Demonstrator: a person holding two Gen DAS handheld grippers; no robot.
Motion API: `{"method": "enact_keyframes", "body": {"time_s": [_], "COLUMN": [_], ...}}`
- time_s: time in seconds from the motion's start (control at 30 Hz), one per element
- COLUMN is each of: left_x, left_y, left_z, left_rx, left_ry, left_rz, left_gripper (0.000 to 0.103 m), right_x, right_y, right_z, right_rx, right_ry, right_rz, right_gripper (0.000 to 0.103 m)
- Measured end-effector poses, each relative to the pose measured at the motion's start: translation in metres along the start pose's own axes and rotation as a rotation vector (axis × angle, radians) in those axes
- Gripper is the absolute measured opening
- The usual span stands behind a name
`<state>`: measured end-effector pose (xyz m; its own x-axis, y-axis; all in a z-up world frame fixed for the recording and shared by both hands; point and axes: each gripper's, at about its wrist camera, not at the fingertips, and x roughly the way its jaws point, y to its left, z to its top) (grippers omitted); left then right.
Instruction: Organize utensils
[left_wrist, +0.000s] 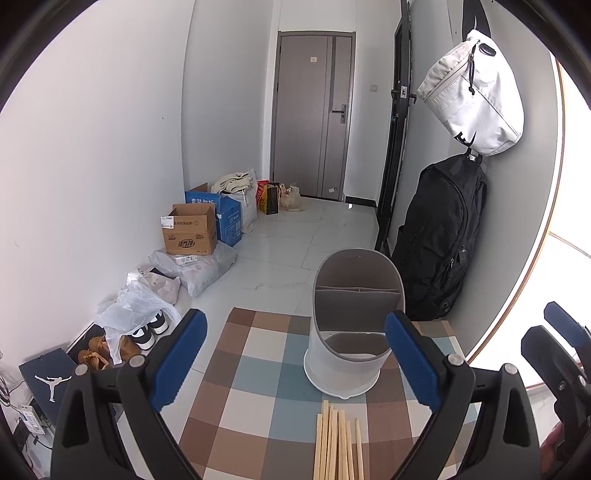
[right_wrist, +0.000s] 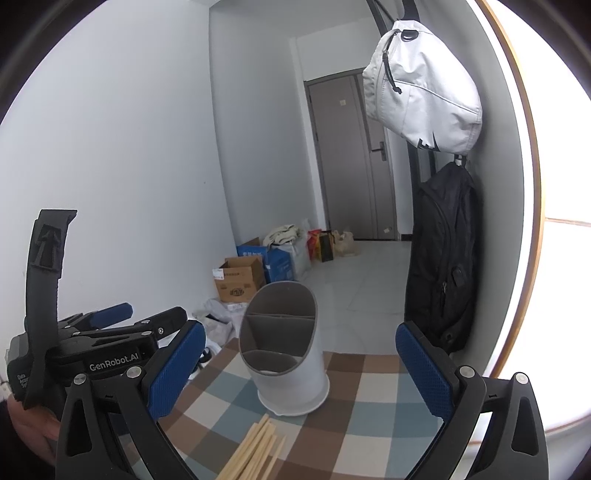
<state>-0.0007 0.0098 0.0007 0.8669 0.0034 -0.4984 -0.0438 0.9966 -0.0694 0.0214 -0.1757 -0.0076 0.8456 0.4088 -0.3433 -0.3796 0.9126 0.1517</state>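
A white utensil holder (left_wrist: 347, 332) with grey inner compartments stands on a checkered tablecloth (left_wrist: 251, 398). It also shows in the right wrist view (right_wrist: 284, 354). Several wooden chopsticks (left_wrist: 338, 443) lie in a bundle on the cloth just in front of the holder, and show in the right wrist view (right_wrist: 255, 454). My left gripper (left_wrist: 295, 358) is open and empty, above the chopsticks and facing the holder. My right gripper (right_wrist: 301, 369) is open and empty, to the right of the left one. The left gripper also shows in the right wrist view (right_wrist: 114, 321).
A black backpack (left_wrist: 439, 240) and a white bag (left_wrist: 472, 96) hang on the wall right of the table. Cardboard boxes (left_wrist: 192, 229), plastic bags and shoes (left_wrist: 147, 332) line the floor at left. A door (left_wrist: 314, 114) stands at the far end.
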Motion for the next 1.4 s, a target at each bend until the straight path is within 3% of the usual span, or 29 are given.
{"method": "enact_keyframes", "body": {"time_s": [0.73,1.07,1.23,1.3,1.4], "left_x": [-0.001,0.01,0.021,0.027,0.033], "left_y": [-0.003,0.0,0.021,0.032,0.045], "left_z": [-0.001,-0.006,-0.005,-0.005,-0.005], "left_rx": [0.01,0.015,-0.036,-0.07,-0.099], "left_ry": [-0.002,0.069,0.137,0.182,0.211], "left_rz": [0.001,-0.03,-0.032,-0.05,-0.032], "left_gripper": [0.094,0.094,0.094,0.095,0.094], "right_x": [0.002,0.008,0.024,0.039,0.066], "right_y": [-0.002,0.0,-0.001,-0.004,-0.004], "right_z": [0.0,-0.002,-0.008,-0.015,-0.033], "right_rx": [0.006,0.01,0.032,0.078,0.116], "right_ry": [0.008,0.05,0.141,0.226,0.375], "right_rz": [0.008,0.051,0.065,0.096,0.114], "right_gripper": [0.103,0.103,0.103,0.103,0.093]}}
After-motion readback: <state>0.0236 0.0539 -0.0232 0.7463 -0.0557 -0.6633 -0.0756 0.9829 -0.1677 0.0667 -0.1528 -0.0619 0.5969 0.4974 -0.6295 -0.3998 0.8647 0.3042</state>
